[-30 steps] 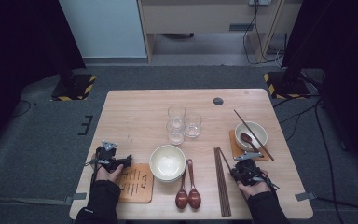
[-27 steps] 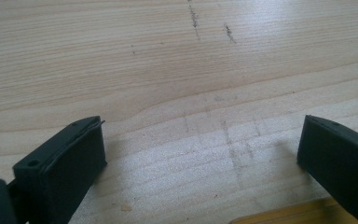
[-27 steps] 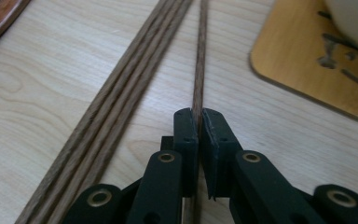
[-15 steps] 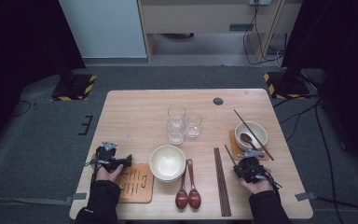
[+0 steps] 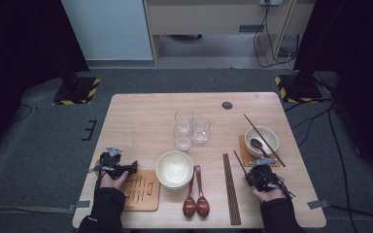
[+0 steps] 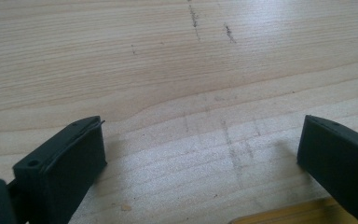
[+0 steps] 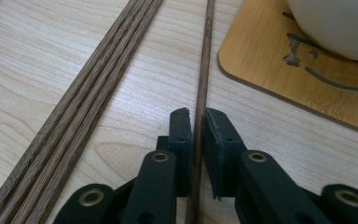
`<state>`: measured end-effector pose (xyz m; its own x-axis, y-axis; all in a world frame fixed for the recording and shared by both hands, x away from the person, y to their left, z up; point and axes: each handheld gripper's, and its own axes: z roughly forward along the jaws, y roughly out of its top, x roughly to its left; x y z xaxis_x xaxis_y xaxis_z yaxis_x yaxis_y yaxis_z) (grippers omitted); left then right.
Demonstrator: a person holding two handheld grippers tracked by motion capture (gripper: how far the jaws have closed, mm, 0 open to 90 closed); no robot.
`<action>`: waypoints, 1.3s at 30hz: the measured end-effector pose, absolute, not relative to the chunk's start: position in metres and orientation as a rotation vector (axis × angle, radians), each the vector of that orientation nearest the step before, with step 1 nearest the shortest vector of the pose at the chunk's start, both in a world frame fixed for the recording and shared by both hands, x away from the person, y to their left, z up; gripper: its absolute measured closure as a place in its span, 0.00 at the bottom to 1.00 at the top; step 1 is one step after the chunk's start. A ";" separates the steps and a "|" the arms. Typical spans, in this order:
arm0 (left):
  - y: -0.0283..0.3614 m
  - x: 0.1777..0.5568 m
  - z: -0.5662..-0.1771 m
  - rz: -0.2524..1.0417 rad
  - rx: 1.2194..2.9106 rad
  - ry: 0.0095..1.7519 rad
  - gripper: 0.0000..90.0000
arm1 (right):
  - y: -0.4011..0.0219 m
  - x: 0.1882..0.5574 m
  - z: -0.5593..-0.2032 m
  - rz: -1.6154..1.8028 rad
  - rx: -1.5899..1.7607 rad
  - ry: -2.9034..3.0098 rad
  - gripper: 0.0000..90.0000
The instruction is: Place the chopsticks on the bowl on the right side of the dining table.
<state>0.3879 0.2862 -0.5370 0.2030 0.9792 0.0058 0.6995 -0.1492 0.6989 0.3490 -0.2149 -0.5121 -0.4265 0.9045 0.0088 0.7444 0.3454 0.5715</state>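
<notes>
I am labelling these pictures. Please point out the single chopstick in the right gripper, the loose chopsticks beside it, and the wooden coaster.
single chopstick (image 7: 204, 70), right gripper view, its shaft.
loose chopsticks (image 7: 98, 79), right gripper view, mid-length.
wooden coaster (image 7: 265, 65), right gripper view, bare face.

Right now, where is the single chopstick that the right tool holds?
In the right gripper view, the single chopstick lies on the table between the chopstick bundle and the wooden coaster, clamped in the right tool.

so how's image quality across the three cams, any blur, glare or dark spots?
High view: soft and low in detail, table evenly lit, surroundings very dark, no glare. Left gripper view: wood grain sharp, near jaws slightly soft, faint shadows beneath them. Right gripper view: crisp on the right gripper shut on a chopstick; mat evenly lit.
</notes>
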 end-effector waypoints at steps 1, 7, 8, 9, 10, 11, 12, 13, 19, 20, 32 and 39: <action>0.286 0.388 -0.537 0.641 1.917 1.557 0.00 | -0.215 0.349 -0.512 0.730 1.468 2.306 0.94; 0.286 0.388 -0.537 0.641 1.917 1.557 0.00 | -0.214 0.352 -0.511 0.720 1.475 2.311 0.95; 0.286 0.388 -0.537 0.641 1.917 1.557 0.00 | -0.214 0.353 -0.511 0.724 1.471 2.306 0.95; 0.286 0.388 -0.537 0.641 1.917 1.556 0.00 | -0.214 0.354 -0.510 0.726 1.465 2.303 0.95; 0.286 0.388 -0.537 0.641 1.917 1.557 0.00 | -0.213 0.356 -0.510 0.734 1.460 2.297 0.95; 0.286 0.388 -0.537 0.641 1.917 1.557 0.00 | -0.213 0.357 -0.510 0.745 1.450 2.297 0.95; 0.286 0.388 -0.537 0.641 1.917 1.557 0.00 | -0.213 0.357 -0.511 0.746 1.444 2.300 0.95; 0.286 0.388 -0.537 0.641 1.917 1.557 0.00 | -0.212 0.358 -0.511 0.748 1.450 2.301 0.95; 0.286 0.388 -0.537 0.641 1.917 1.557 0.00 | -0.211 0.357 -0.514 0.750 1.430 2.313 0.94; 0.286 0.388 -0.537 0.641 1.917 1.556 0.00 | -0.211 0.357 -0.514 0.749 1.430 2.312 0.92; 0.286 0.388 -0.537 0.641 1.917 1.556 0.00 | -0.220 0.337 -0.500 0.843 1.425 2.251 0.84; 0.286 0.388 -0.537 0.641 1.917 1.557 0.00 | -0.228 0.326 -0.500 0.854 1.429 2.245 0.84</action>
